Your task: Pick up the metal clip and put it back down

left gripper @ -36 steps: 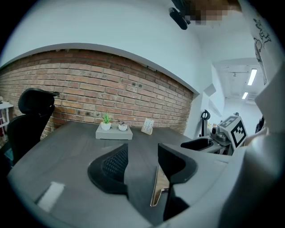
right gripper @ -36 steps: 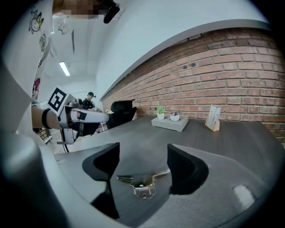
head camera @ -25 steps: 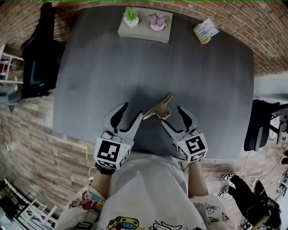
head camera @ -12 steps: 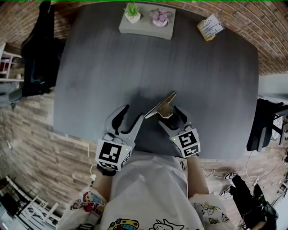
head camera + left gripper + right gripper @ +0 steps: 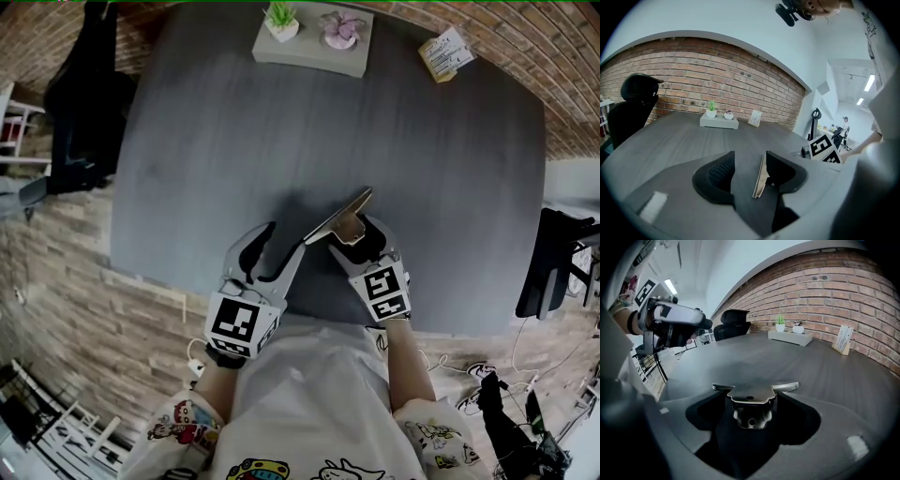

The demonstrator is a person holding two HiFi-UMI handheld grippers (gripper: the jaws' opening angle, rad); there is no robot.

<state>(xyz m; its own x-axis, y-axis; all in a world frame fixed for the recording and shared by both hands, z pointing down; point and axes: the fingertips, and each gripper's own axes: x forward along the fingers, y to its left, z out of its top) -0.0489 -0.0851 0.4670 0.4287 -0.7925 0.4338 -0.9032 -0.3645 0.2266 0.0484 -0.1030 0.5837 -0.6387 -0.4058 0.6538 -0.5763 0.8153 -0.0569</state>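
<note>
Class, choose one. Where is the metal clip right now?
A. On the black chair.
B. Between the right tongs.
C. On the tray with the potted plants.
B: the metal clip sits gripped by its handle between the right tongs.

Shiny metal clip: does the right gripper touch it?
Touching. Right gripper view: the right gripper has both jaws against the sides of the shiny metal clip.

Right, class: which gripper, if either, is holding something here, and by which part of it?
The right gripper holds the metal clip by its narrow near end, clamped from both sides just behind the wide wings. The left gripper is open and holds nothing.
</note>
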